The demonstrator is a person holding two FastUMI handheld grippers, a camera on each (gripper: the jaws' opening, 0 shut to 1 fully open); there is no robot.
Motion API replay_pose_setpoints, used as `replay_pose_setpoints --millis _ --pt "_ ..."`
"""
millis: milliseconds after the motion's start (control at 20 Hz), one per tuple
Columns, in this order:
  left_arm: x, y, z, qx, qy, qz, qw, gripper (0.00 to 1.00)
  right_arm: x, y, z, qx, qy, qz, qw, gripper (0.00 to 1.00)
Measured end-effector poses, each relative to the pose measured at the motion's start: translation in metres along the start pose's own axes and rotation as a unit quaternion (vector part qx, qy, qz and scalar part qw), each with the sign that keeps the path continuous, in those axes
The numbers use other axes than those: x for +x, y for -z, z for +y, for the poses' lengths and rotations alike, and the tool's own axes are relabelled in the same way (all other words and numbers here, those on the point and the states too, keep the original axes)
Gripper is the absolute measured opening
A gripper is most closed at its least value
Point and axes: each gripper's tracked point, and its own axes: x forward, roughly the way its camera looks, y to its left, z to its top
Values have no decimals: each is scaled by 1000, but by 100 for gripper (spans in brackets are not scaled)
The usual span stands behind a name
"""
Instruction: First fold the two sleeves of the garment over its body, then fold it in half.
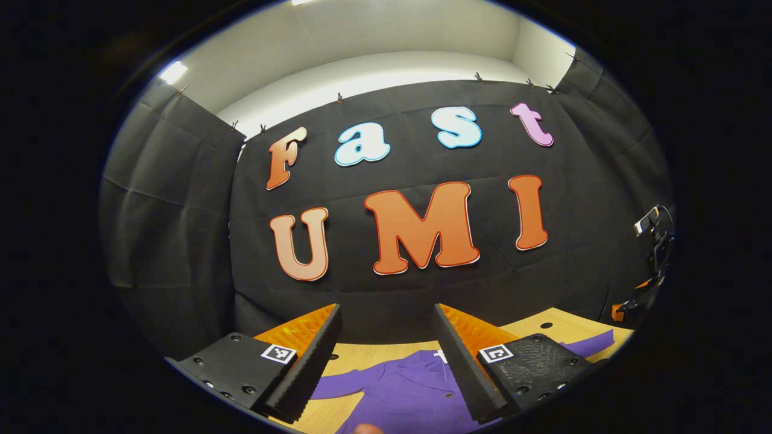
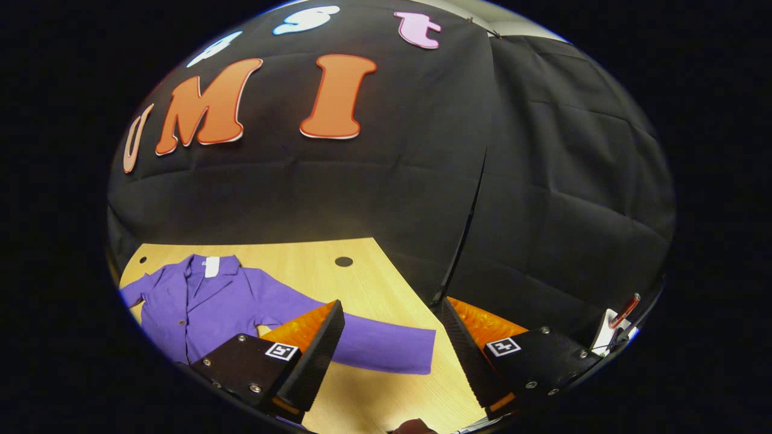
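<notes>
On the wooden table (image 2: 362,265), a purple garment (image 2: 205,304) is laid flat, sleeves spread.
Both the left gripper (image 1: 386,361) and right gripper (image 2: 392,355) are held spread and empty above it; the soft, light cloth is judged best pinched at the cuff (image 2: 419,349).

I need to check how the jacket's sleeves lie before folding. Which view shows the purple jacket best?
The right gripper view: the purple jacket lies flat on the table, one sleeve stretched out, collar visible. The left gripper view catches just its upper part between the open left claw's fingers.
</notes>
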Motion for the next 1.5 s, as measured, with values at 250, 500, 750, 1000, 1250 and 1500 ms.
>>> replay_pose_setpoints --millis 250,500,750,1000,1250,1500 --pt "-13 13 6 2 -25 16 1000 94 31 38 -25 32 18 91 995 98" --pt "-24 29 9 6 -48 44 998 94 72 82 -40 90 12 228 969 98" --pt "-30 42 8 18 -62 69 995 96 94 114 -47 98 -19 334 937 98" --pt "-33 49 -3 34 -64 89 993 94 103 135 -47 98 -39 398 911 98" --pt "-31 58 -4 39 -66 107 991 96 121 149 -41 99 -46 427 898 98" --pt "-30 63 -5 44 -73 123 989 96 133 163 -37 115 -44 457 881 93"
